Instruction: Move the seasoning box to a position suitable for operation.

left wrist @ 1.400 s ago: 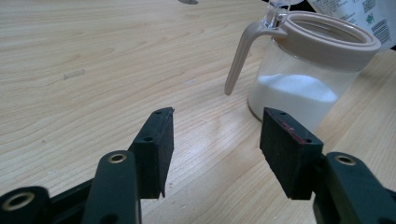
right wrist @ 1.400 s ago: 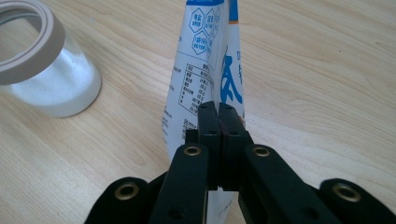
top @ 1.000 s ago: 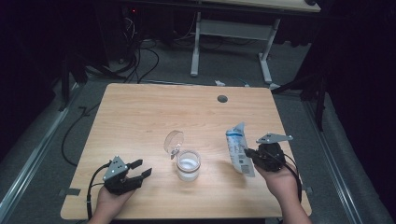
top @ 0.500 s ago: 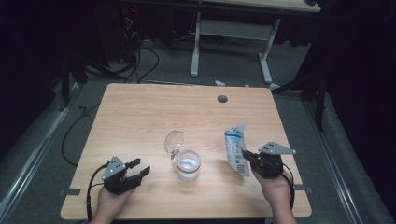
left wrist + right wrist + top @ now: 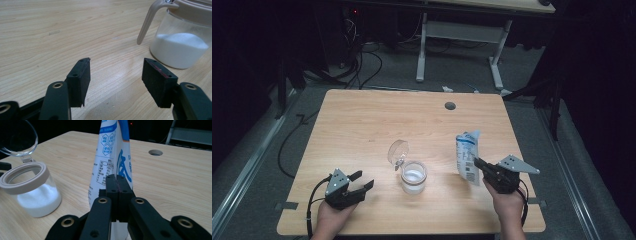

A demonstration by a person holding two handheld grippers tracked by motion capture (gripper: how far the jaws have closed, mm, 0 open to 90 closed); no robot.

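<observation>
A clear glass jar (image 5: 413,176) holding white powder stands near the table's front middle, its hinged lid (image 5: 398,151) swung open behind it. A white and blue bag (image 5: 467,155) stands upright to the jar's right. My right gripper (image 5: 477,162) is shut on the bag's lower edge (image 5: 112,152), with the jaws (image 5: 116,180) pressed together on it. The jar (image 5: 32,190) and lid (image 5: 17,137) lie to its left. My left gripper (image 5: 362,180) rests open at the front left, with nothing between its jaws (image 5: 116,75). The jar (image 5: 180,47) is ahead and to the right.
A round cable hole (image 5: 450,106) sits near the table's far edge. The wooden table (image 5: 362,125) has bare room across its left and far half. Beyond it stand a desk's white legs (image 5: 422,45) and floor cables (image 5: 362,60).
My right hand has drawn back slightly toward the near edge, still holding the bag, which stays about where it was. The left gripper and the jar have not moved.
</observation>
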